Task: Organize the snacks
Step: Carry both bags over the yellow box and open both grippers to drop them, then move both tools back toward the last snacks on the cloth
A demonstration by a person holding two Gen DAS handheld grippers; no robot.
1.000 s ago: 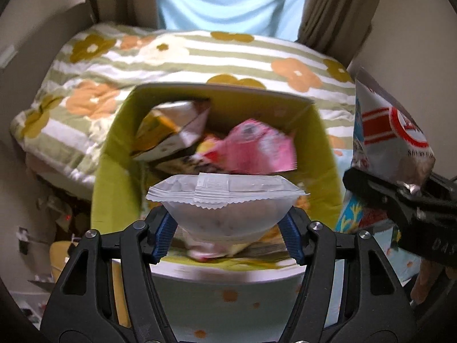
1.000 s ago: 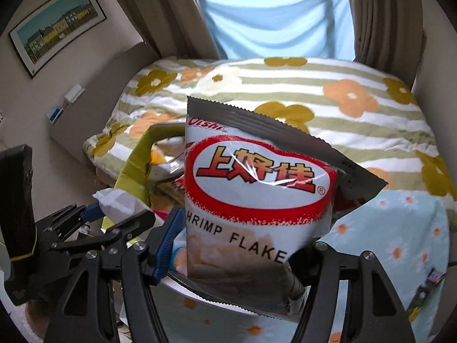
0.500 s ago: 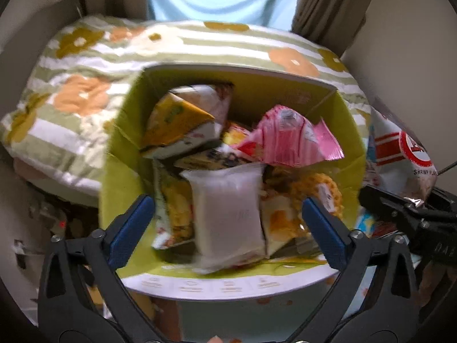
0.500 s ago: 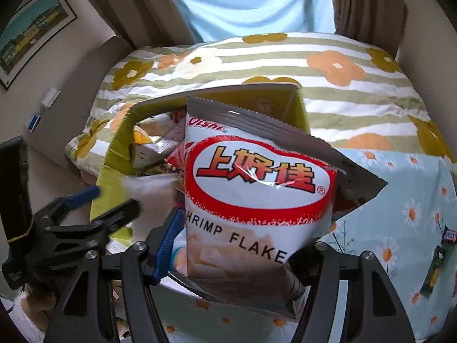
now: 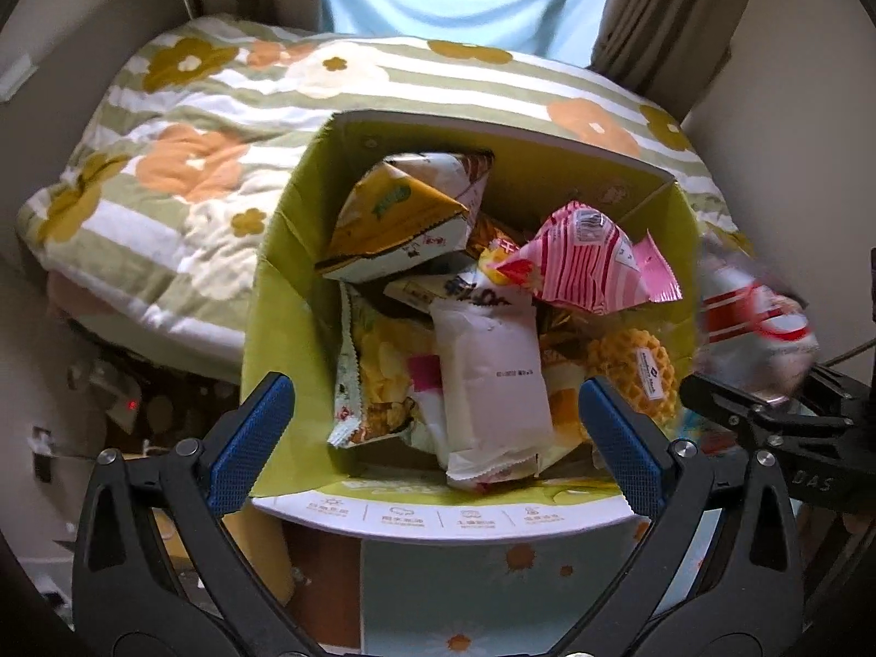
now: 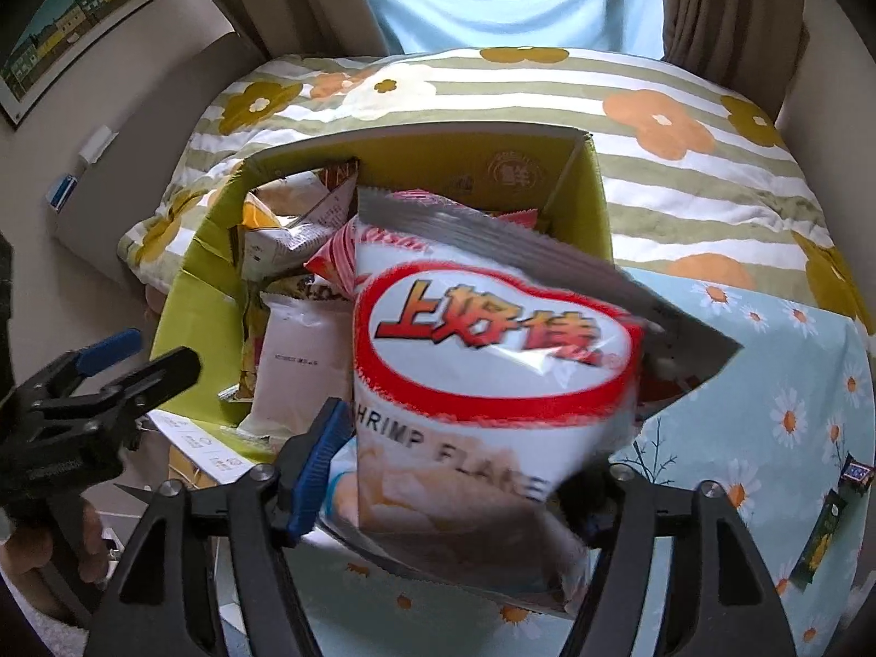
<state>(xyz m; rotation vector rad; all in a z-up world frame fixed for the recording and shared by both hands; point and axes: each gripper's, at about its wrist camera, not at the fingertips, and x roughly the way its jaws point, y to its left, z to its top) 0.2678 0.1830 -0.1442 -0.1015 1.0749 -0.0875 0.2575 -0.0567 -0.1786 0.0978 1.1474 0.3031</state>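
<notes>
A green cardboard box (image 5: 284,284) full of snack packets stands before a bed. A white packet (image 5: 493,378) lies on top of the snacks inside it. My left gripper (image 5: 432,421) is open and empty just above the box's near edge. My right gripper (image 6: 460,471) is shut on a red and white shrimp flakes bag (image 6: 493,361) and holds it over the box's right side (image 6: 591,208). The bag also shows blurred in the left wrist view (image 5: 755,323). The left gripper shows in the right wrist view (image 6: 126,356).
A flowered quilt (image 5: 180,164) covers the bed behind the box. A blue daisy cloth (image 6: 766,383) lies to the right with small packets (image 6: 826,525) on it. Yellow (image 5: 394,213) and pink (image 5: 580,263) packets sit in the box.
My left gripper opened and dropped the white packet into the box. My right gripper moved the shrimp flakes bag forward and over the box.
</notes>
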